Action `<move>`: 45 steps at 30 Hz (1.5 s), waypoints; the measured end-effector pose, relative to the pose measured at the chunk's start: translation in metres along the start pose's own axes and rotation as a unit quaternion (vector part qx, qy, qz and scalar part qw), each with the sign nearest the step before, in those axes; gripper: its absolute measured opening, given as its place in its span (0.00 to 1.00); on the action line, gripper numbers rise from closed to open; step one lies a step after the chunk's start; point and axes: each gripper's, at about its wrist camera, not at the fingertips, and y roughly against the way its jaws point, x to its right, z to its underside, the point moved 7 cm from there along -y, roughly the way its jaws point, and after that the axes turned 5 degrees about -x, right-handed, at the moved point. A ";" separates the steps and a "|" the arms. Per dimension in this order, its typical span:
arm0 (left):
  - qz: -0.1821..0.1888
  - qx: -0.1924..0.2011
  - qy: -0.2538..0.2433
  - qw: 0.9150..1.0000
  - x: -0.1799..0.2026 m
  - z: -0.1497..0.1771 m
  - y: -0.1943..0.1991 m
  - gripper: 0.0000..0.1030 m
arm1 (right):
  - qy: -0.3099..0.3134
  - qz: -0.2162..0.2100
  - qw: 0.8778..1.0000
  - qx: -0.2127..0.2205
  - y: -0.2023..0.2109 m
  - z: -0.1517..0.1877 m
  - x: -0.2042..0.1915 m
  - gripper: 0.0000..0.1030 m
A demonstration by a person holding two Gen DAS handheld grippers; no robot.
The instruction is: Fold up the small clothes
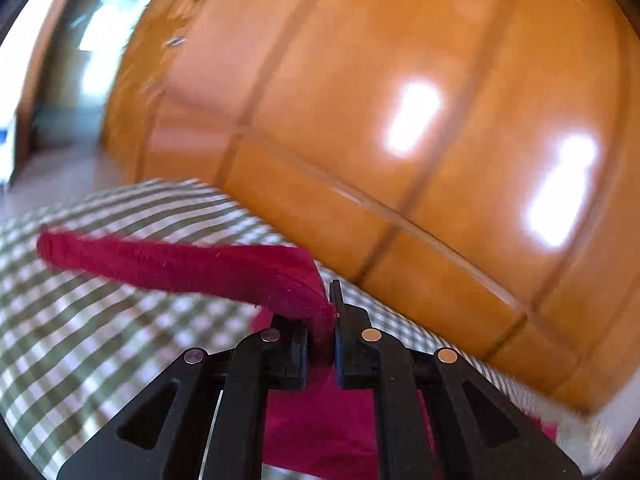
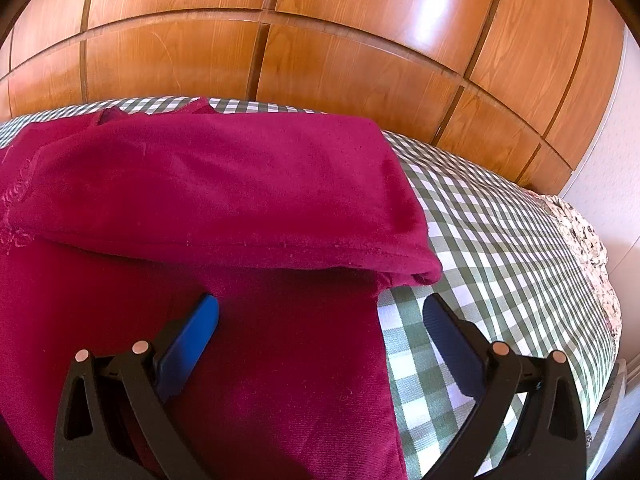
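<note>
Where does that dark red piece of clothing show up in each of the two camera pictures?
Left wrist view: the red garment runs from the left edge to bottom centre, a lifted strip clamped in the left gripper.
Right wrist view: it fills the left and centre, a folded layer on top, with the open right gripper over its right edge.
Shared landmark: the green checked cloth below the wooden panels.

You see a garment (image 2: 224, 184) of matt, fuzzy crimson knit cloth, a bed cover (image 2: 500, 240) of woven checked cloth, and a wardrobe (image 2: 340, 60) of glossy varnished wood.
</note>
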 end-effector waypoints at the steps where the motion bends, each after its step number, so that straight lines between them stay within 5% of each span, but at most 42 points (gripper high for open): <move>1: 0.009 -0.005 -0.028 1.000 0.021 0.007 -0.001 0.08 | -0.001 0.000 1.000 0.000 0.000 0.000 0.000 0.98; 7: 0.040 -0.048 -0.165 0.984 0.107 0.062 -0.011 0.08 | -0.001 0.000 1.000 0.001 0.001 0.000 0.000 0.98; 15: -0.014 -0.152 -0.347 0.926 0.176 0.176 -0.060 0.08 | -0.004 -0.002 1.000 0.003 0.001 0.000 0.000 0.98; 17: -0.005 -0.173 -0.353 0.920 0.184 0.196 -0.057 0.17 | -0.005 -0.004 1.000 0.002 0.001 0.000 0.000 0.98; 19: 0.045 -0.182 -0.343 0.921 0.192 0.204 -0.046 0.52 | -0.006 -0.004 1.000 0.003 0.001 0.000 0.000 0.98; 21: 0.100 -0.154 -0.347 0.920 0.202 0.205 -0.025 0.72 | -0.005 -0.002 1.000 0.004 0.001 -0.001 0.000 0.98; 25: 0.108 -0.097 -0.393 0.908 0.210 0.206 0.005 0.82 | -0.004 0.001 1.000 0.005 0.002 0.000 0.000 0.98; 27: 0.110 -0.092 -0.382 0.913 0.199 0.206 0.015 0.82 | -0.005 -0.001 1.000 0.004 0.001 0.000 -0.001 0.98; 31: 0.074 -0.095 -0.316 0.941 0.162 0.194 0.019 0.82 | -0.005 -0.001 1.000 0.004 0.002 -0.001 -0.001 0.98; 33: 0.018 -0.092 -0.255 0.962 0.125 0.181 0.018 0.82 | -0.007 -0.001 1.000 0.006 0.003 0.000 -0.001 0.98; 36: -0.045 -0.096 -0.151 0.983 0.073 0.166 0.014 0.70 | -0.011 0.004 1.000 0.013 0.006 0.000 0.000 0.98; 39: -0.094 -0.132 -0.050 0.986 0.023 0.166 0.005 0.56 | -0.017 0.010 0.999 0.037 0.016 -0.001 0.003 0.98; 41: -0.093 -0.156 -0.007 0.983 0.005 0.169 0.000 0.52 | -0.015 -0.004 0.998 0.062 0.028 -0.003 0.001 0.98; 45: -0.085 -0.168 -0.005 0.982 0.009 0.168 -0.005 0.52 | 0.000 -0.096 0.989 0.109 0.058 -0.014 -0.014 0.93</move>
